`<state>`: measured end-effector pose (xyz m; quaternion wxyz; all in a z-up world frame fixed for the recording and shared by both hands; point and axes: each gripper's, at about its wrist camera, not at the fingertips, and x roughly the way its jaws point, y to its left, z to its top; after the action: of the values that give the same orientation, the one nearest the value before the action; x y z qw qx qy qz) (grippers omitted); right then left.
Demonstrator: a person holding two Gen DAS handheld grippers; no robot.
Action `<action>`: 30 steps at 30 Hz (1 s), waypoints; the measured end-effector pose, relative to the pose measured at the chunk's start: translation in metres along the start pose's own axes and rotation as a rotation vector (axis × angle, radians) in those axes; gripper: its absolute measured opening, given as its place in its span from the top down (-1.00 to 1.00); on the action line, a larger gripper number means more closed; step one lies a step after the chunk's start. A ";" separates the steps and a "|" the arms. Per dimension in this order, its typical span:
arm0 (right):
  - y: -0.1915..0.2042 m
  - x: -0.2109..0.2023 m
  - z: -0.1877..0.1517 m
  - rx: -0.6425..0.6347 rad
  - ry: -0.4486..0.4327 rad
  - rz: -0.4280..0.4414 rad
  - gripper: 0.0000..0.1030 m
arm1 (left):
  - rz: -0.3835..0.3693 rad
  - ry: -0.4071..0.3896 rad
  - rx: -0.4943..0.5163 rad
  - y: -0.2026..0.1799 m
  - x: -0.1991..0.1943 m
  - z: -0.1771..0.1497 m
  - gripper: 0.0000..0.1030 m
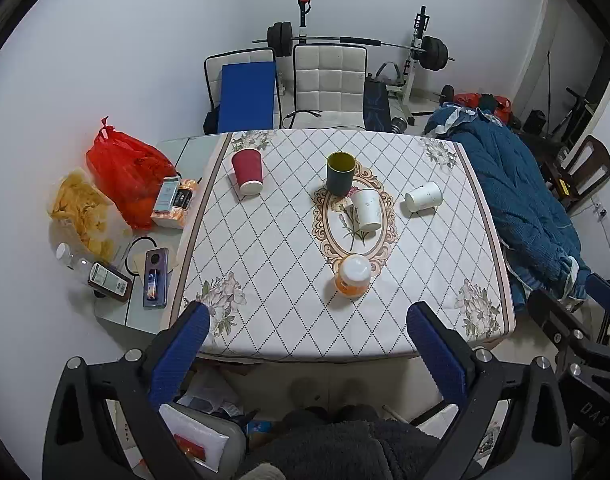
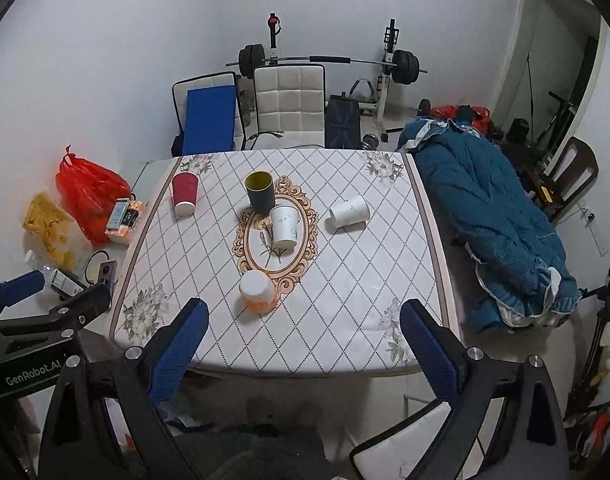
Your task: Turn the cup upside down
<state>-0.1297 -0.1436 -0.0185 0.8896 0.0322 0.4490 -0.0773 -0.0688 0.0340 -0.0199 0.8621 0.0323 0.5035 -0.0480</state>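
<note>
Mug point(image 1: 340, 173) behind paper cup point(image 1: 367, 209); tub point(image 1: 352, 275) in front.

Red cup point(image 1: 247, 171), diamond-patterned tablecloth point(image 1: 273, 248) (possibly cream).

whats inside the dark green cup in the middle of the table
The dark green cup stands upright with its mouth open. Only its yellowish inner wall shows near the rim, with nothing sticking out. The bottom is hidden by the near wall, so small contents cannot be ruled out.

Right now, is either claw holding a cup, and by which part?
Nothing is held. The left claw and right claw are both open, short of the table, touching no cup.
</note>
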 end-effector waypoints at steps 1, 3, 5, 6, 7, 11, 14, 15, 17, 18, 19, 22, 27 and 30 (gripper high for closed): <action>-0.001 -0.003 0.001 0.002 -0.001 0.001 -0.92 | -0.001 0.001 -0.003 0.000 0.000 0.000 -0.96; 0.000 -0.003 0.002 0.003 0.001 0.004 -0.91 | -0.002 0.000 -0.006 0.001 -0.001 0.000 -0.96; -0.001 -0.004 0.002 0.002 0.003 0.005 -0.91 | -0.002 0.002 -0.007 0.002 -0.001 0.000 -0.96; 0.000 -0.005 0.003 0.003 0.007 0.007 -0.91 | -0.005 0.004 -0.008 0.003 -0.001 0.000 -0.96; 0.000 -0.006 0.004 0.003 0.010 0.008 -0.91 | -0.005 0.004 -0.008 0.002 -0.001 0.000 -0.96; 0.001 -0.004 0.008 0.005 0.017 0.004 -0.92 | -0.003 0.013 -0.004 0.002 -0.001 0.000 -0.96; 0.002 -0.003 0.011 0.005 0.021 0.004 -0.91 | 0.001 0.018 -0.003 0.002 -0.001 0.000 -0.96; 0.001 -0.001 0.011 0.004 0.020 0.003 -0.91 | 0.002 0.018 -0.002 0.002 -0.001 0.000 -0.96; 0.001 -0.001 0.011 0.008 0.020 0.005 -0.91 | 0.006 0.017 -0.001 0.002 -0.001 0.000 -0.96; 0.001 0.002 0.011 0.008 0.020 0.006 -0.92 | 0.007 0.018 -0.002 0.003 -0.001 0.000 -0.96; 0.001 0.002 0.012 0.008 0.018 0.005 -0.91 | 0.008 0.019 -0.003 0.003 -0.001 0.000 -0.96; 0.001 0.002 0.011 0.011 0.022 0.009 -0.92 | 0.011 0.021 -0.002 0.003 0.000 0.000 -0.96; 0.002 0.007 0.012 0.008 0.027 0.015 -0.91 | 0.017 0.020 -0.001 0.002 0.000 0.000 -0.96; 0.001 0.010 0.013 0.012 0.031 0.019 -0.92 | 0.015 0.020 -0.001 0.002 0.000 0.000 -0.96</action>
<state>-0.1134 -0.1456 -0.0186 0.8829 0.0430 0.4621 -0.0712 -0.0688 0.0364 -0.0196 0.8573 0.0361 0.5120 -0.0407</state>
